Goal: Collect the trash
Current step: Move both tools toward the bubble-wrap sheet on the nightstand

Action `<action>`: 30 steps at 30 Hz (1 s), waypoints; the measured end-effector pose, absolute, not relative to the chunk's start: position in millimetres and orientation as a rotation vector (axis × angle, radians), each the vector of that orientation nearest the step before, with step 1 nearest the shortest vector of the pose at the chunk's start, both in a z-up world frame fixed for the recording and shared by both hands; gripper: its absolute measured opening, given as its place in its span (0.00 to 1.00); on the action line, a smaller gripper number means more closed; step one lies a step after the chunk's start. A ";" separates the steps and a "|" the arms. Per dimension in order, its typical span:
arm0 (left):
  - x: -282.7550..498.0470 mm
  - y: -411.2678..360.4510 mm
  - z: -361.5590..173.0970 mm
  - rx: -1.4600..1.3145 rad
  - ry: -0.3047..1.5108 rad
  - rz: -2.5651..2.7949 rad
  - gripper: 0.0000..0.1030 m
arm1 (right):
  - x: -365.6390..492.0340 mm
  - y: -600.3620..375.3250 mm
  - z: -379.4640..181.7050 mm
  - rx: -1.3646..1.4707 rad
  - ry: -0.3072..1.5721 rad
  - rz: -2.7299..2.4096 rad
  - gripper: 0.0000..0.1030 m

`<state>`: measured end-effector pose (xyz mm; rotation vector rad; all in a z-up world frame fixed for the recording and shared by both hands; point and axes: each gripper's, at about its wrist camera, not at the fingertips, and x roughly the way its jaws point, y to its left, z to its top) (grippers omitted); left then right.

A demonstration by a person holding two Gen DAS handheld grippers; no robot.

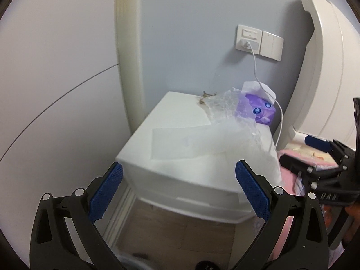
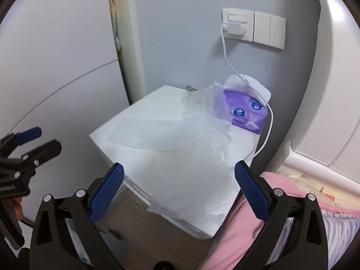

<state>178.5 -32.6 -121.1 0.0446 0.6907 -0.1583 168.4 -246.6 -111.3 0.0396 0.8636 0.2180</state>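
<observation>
I hold two claws, both pointing at a white bedside cabinet that stands in a corner against a pale blue wall.

My left claw has its blue-padded fingers spread wide apart, with nothing between them. It hangs in front of the cabinet's near edge, short of the top. My right claw is also spread wide and empty, and it hovers over the cabinet's near corner, beside a pink blanket on the bed to the right.

The trash lies on the cabinet top, ahead of both claws and not touching either. A flat white sheet of paper sits nearest, just beyond my left claw's fingertips. Behind it and to the right, a crumpled piece of clear plastic wrap spreads across the top, and its far edge leans against a purple tissue box. A white tissue sticks up from the box.

A white charging cable runs from a wall socket down over the tissue box and off the cabinet's right side. A small brownish object lies at the cabinet's back edge; I cannot tell what it is.
</observation>
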 end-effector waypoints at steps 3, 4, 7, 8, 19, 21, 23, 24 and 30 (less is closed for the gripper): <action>200.1 -45.0 -126.1 0.052 0.706 -0.182 0.94 | 178.1 -246.5 -120.9 -0.005 0.873 0.220 0.93; 208.5 -50.7 -128.8 0.060 0.714 -0.192 0.94 | 181.2 -245.8 -124.1 -0.021 0.878 0.220 0.93; 228.4 -64.3 -136.2 0.070 0.734 -0.219 0.94 | 190.4 -244.0 -133.8 -0.030 0.897 0.229 0.93; 236.8 -68.5 -139.8 0.065 0.746 -0.234 0.94 | 193.9 -243.4 -137.1 -0.026 0.905 0.232 0.93; 286.1 -85.6 -170.8 0.046 0.815 -0.272 0.94 | 222.0 -235.4 -158.2 -0.046 0.936 0.236 0.93; 292.8 -88.1 -175.9 0.052 0.826 -0.278 0.94 | 225.6 -236.0 -162.4 -0.044 0.945 0.238 0.93; 299.1 -90.9 -180.9 0.065 0.833 -0.282 0.94 | 230.1 -237.6 -168.1 -0.035 0.956 0.239 0.93; 302.3 -92.6 -183.9 0.070 0.839 -0.288 0.94 | 231.8 -238.6 -170.8 -0.031 0.961 0.239 0.93; 317.8 -102.3 -197.8 0.092 0.858 -0.314 0.94 | 240.5 -242.5 -183.5 -0.023 0.986 0.234 0.93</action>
